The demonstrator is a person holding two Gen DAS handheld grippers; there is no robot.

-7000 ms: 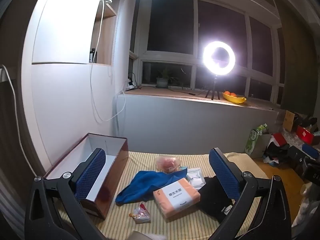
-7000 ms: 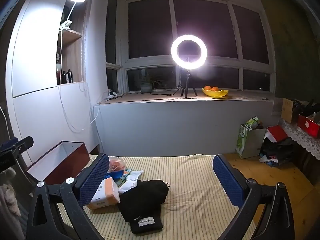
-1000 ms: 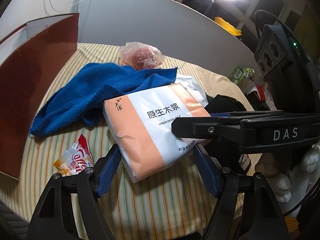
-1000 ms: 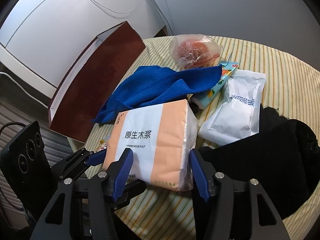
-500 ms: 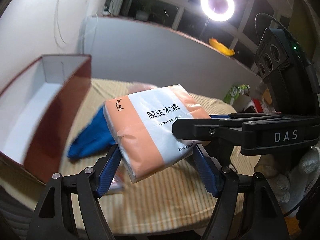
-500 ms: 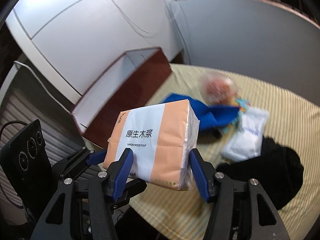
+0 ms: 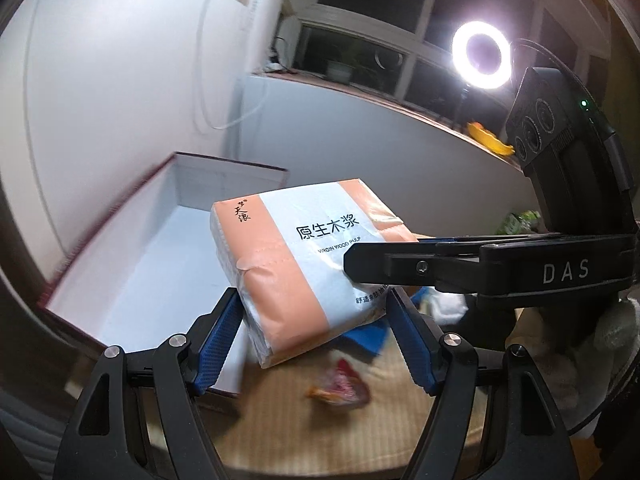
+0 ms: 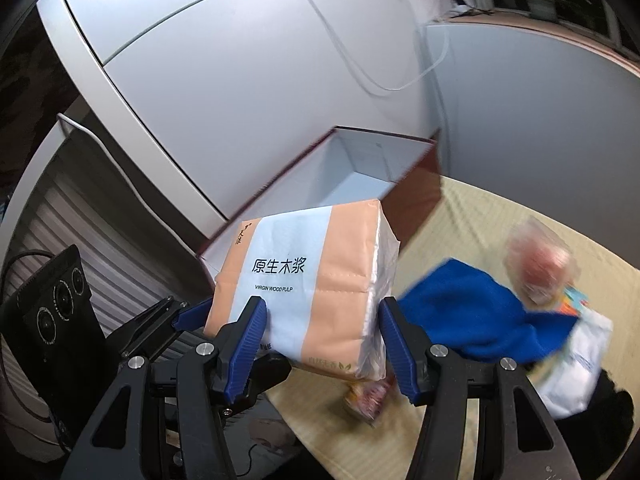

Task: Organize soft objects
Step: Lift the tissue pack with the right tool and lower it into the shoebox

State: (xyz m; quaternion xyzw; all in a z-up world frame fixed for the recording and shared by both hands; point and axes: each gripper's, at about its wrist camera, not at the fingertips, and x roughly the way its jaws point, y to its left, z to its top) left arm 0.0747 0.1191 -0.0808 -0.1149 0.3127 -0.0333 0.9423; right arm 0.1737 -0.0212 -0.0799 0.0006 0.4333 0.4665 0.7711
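Left gripper (image 7: 314,330): matte black forked frame, silver round-head screws, blue ribbed pads (image 7: 218,340) lining the jaws. Right gripper (image 8: 322,344): identical build; side bar marked "DAS" in white. Black three-lens camera block (image 7: 560,136) with a green indicator light. White knit glove (image 7: 608,332) on the right hand.

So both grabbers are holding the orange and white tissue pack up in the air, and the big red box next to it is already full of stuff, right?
Not quite. Both the left gripper and the right gripper do hold the tissue pack in the air, but the red box looks empty: the right wrist view shows only its bare white inside.
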